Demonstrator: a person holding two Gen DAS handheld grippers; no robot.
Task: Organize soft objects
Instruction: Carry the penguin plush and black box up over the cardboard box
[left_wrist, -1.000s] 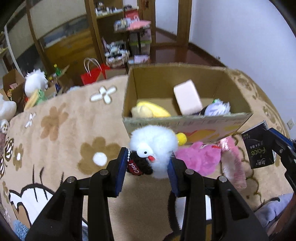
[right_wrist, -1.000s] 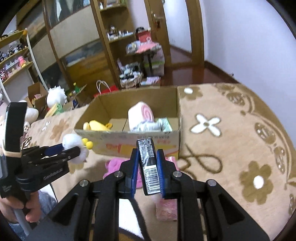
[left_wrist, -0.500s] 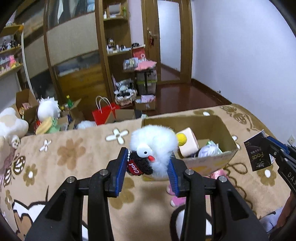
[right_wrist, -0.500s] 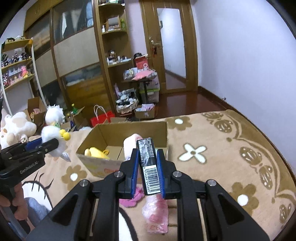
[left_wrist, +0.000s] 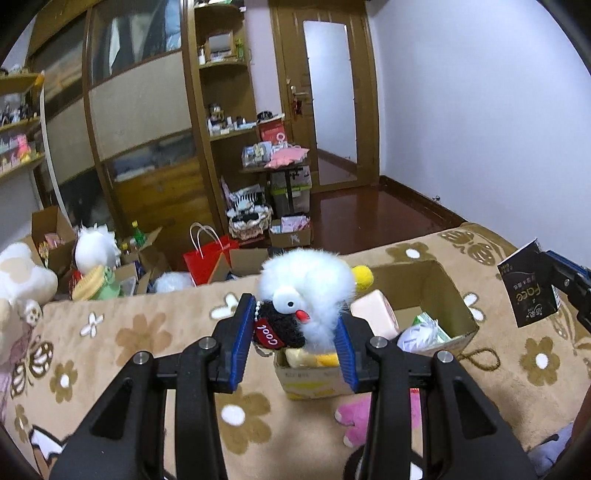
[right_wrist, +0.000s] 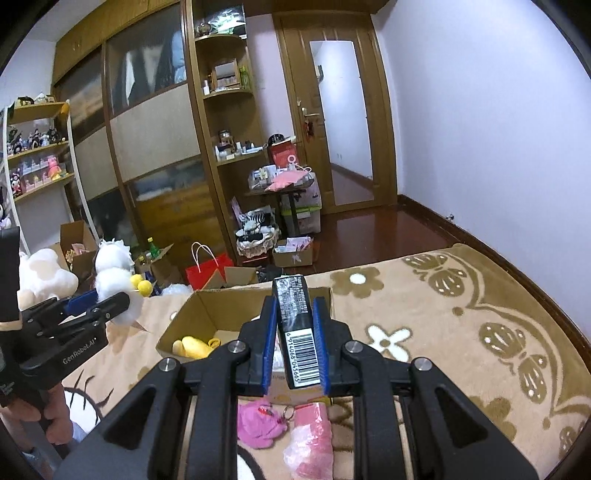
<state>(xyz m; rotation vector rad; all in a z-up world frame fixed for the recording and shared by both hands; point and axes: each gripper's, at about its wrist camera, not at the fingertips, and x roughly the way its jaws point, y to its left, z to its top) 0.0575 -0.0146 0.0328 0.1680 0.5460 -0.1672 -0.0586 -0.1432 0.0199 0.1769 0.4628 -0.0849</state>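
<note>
Since a second ago you have lifted both grippers well up from the blanket: the cardboard box (left_wrist: 448, 291), which filled the left wrist view then, now sits lower and smaller, and more of the room shows behind it.

Your left gripper (left_wrist: 293, 338) is clenched on the white fluffy toy (left_wrist: 306, 291), its blue pads pressed into the fur on both sides (the black patch with the red "cool" tag faces the camera). The toy hangs in the air above the near left corner of the box, with a yellow pom-pom (left_wrist: 362, 276) sticking out to its right.

Your right gripper (right_wrist: 295, 345) grips the black packet (right_wrist: 297, 332) upright between its pads, barcode toward the lens, held above the box's near wall.

Inside the box lie a pink roll (left_wrist: 373, 314), a yellow plush (right_wrist: 192, 347) and a white crumpled item (left_wrist: 421, 332). On the flowered blanket (right_wrist: 424, 314), just in front of the box, rest a magenta plush (right_wrist: 258, 422) and a pink bagged item (right_wrist: 312, 439), side by side.
</note>
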